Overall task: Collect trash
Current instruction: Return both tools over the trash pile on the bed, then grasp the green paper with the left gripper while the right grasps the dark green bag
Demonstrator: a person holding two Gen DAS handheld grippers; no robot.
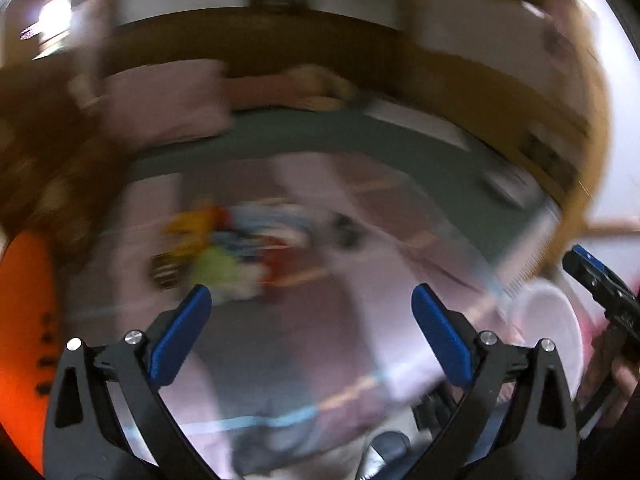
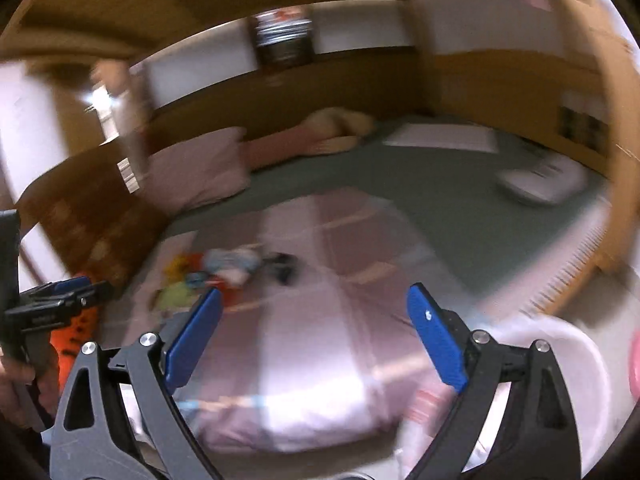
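A pale pink quilt (image 2: pixel 320 360) is spread over a green bed (image 2: pixel 460 208). A small heap of colourful trash (image 2: pixel 224 268) (wrappers, too blurred to be told apart) lies near the quilt's left edge. The left gripper (image 1: pixel 310 300) and right gripper (image 2: pixel 314 304) are both held above the quilt, fingers wide apart, nothing between them. A white bin (image 2: pixel 560 352) is seen at the lower right. A reach for the heap seems in hand; next, one gripper must be lowered onto a single piece.
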